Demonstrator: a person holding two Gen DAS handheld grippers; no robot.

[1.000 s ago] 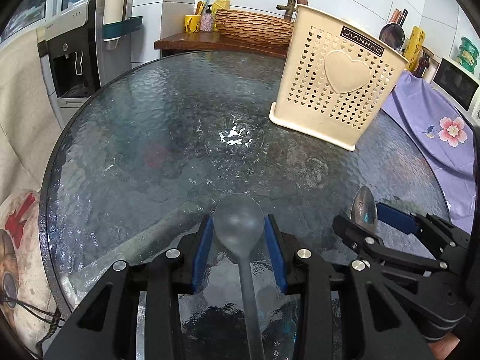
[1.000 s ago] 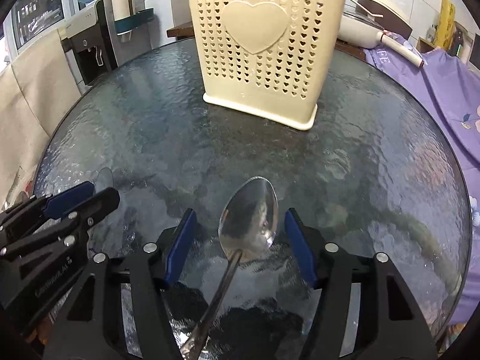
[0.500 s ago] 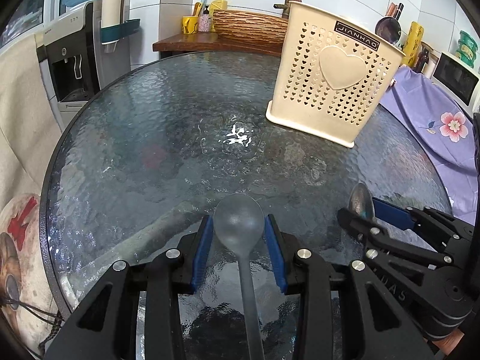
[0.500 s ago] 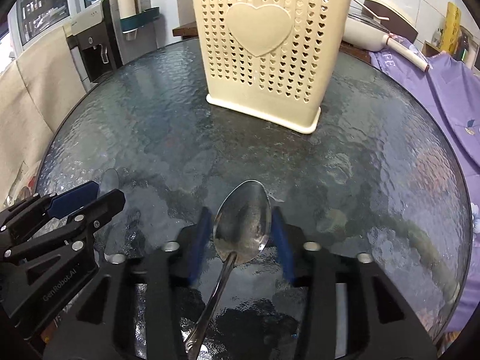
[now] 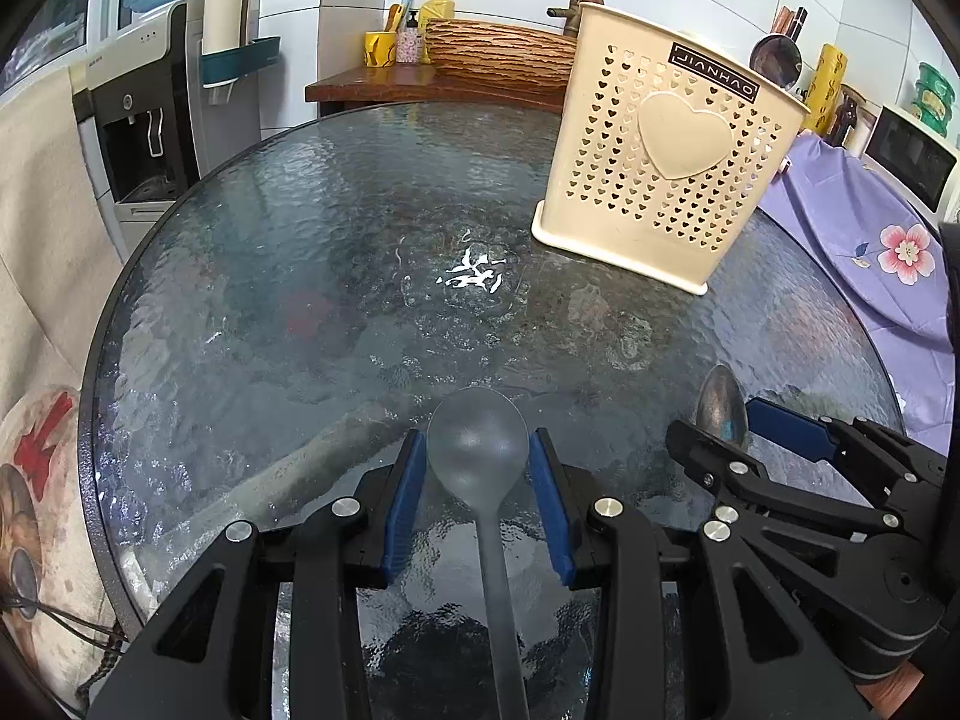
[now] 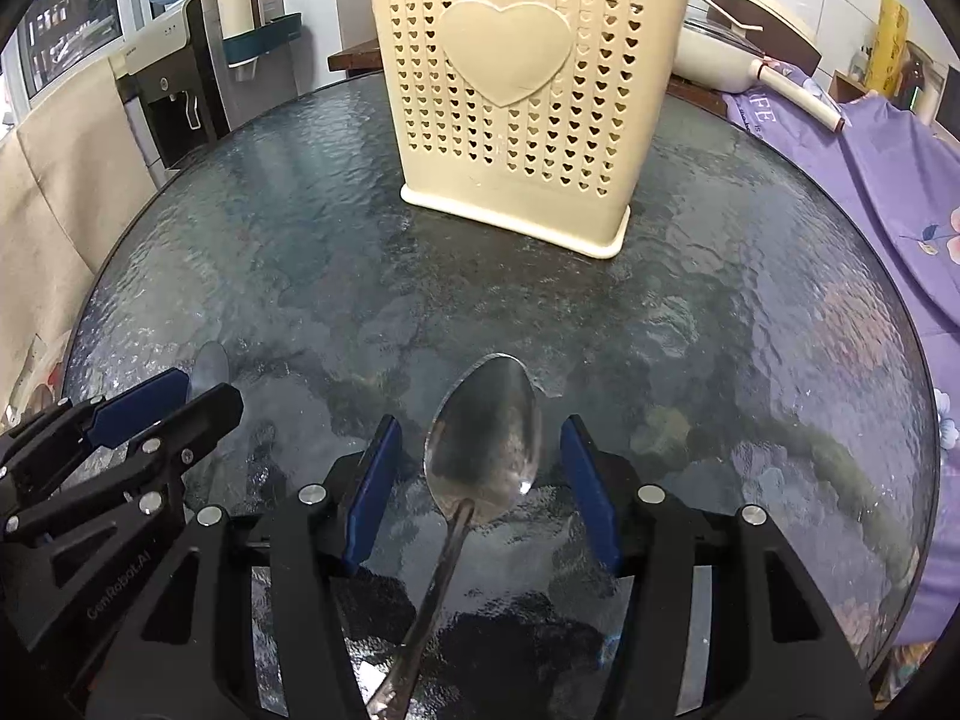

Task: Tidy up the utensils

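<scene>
Frosted plastic spoon point(image 5: 477, 450), metal spoon point(image 6: 483, 441), perforated basket point(image 6: 516, 96)

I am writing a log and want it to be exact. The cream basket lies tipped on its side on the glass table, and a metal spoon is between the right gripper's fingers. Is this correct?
Not quite. The cream basket stands upright on its base on the glass table, as the right wrist view shows. The metal spoon is indeed between the fingers of the right gripper, with the jaws apart.
</scene>
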